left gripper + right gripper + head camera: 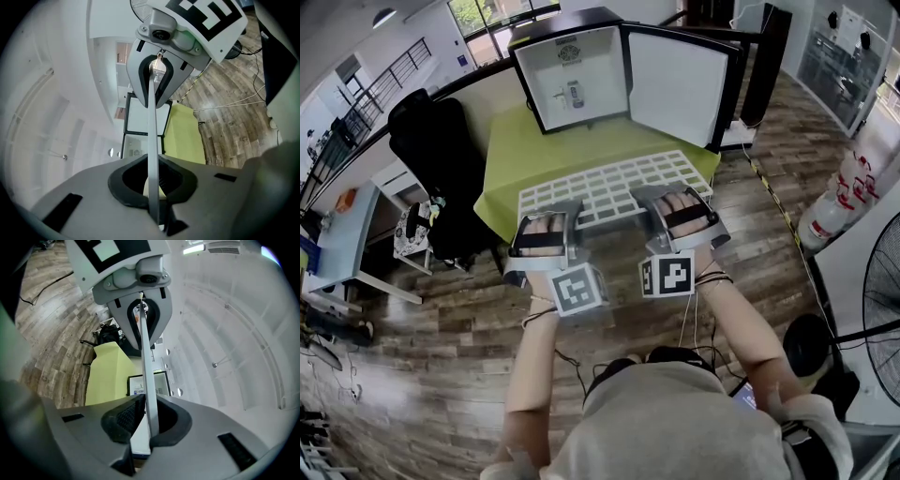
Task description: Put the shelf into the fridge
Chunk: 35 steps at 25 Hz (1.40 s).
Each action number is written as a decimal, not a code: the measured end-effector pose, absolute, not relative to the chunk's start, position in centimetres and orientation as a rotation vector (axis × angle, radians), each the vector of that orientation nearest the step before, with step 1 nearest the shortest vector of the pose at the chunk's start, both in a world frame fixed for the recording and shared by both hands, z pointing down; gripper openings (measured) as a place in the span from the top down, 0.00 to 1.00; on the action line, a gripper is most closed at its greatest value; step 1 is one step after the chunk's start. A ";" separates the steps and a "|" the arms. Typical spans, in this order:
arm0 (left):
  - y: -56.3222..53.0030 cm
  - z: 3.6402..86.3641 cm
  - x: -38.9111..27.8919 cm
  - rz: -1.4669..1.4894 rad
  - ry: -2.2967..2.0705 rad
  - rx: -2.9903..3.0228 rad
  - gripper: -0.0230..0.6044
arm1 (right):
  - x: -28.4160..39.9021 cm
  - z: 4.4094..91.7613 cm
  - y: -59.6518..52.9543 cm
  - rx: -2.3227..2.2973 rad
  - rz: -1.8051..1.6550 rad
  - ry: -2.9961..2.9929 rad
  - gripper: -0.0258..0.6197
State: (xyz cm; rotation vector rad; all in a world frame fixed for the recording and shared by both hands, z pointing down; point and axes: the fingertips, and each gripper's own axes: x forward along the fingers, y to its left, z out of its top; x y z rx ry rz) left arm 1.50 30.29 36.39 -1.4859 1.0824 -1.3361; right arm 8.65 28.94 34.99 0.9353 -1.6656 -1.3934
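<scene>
While the small fridge (581,75) stands open on the green-clothed table (516,159), bare cloth lies before its cavity. The white lattice shelf (609,183) hangs over the table's front edge, its near rim hidden where left gripper (546,220) and right gripper (677,202) each clamp their jaws onto it

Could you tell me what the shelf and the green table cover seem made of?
The shelf looks like white moulded plastic or coated metal, matte: an even flat grid. The green table cover is probably cloth: it drapes over the edges.
</scene>
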 end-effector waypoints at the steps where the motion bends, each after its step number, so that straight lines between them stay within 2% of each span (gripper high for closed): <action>1: 30.2 36.4 1.3 -1.334 1.082 -1.482 0.89 | 8.5 35.0 28.9 0.941 -1.395 -1.663 0.88; 17: 26.0 38.0 -1.4 -1.327 1.036 -1.486 0.89 | 5.8 37.0 24.9 0.953 -1.339 -1.654 0.89; 35: 4.5 37.0 -1.5 -1.334 1.105 -1.455 0.89 | 5.5 35.9 3.0 0.921 -1.412 -1.672 0.89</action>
